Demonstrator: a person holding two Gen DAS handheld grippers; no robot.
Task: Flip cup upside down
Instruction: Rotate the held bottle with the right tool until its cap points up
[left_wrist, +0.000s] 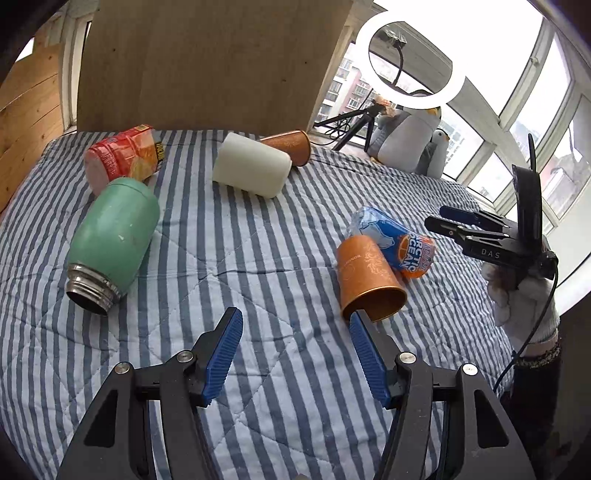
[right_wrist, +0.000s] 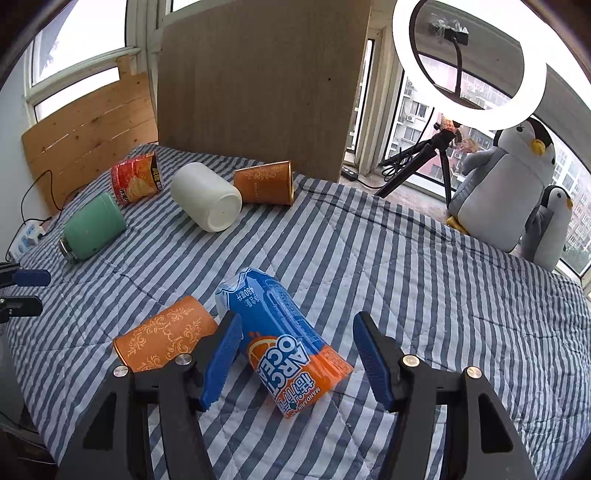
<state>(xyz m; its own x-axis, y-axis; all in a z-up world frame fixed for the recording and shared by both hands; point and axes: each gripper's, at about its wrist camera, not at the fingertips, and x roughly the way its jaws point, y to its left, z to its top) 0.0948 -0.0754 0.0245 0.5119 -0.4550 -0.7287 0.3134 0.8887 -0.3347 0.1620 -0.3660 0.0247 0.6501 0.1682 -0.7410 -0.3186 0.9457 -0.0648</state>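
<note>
An orange patterned cup (left_wrist: 369, 278) lies on its side on the striped bedspread, open mouth toward me; it also shows in the right wrist view (right_wrist: 166, 334). A blue-orange Arctic Ocean cup (right_wrist: 284, 339) lies on its side beside it, also in the left wrist view (left_wrist: 393, 238). My left gripper (left_wrist: 295, 354) is open, its right fingertip at the orange cup's rim. My right gripper (right_wrist: 295, 354) is open, its jaws astride the blue cup; it shows in the left wrist view (left_wrist: 447, 219) at the right.
Farther back lie a green thermos (left_wrist: 110, 240), a red snack cup (left_wrist: 122, 157), a white cup (left_wrist: 251, 168) and a second orange cup (left_wrist: 290, 146). A cardboard panel (left_wrist: 207, 62), ring light (right_wrist: 469, 62) and plush penguins (right_wrist: 506, 188) stand behind the bed.
</note>
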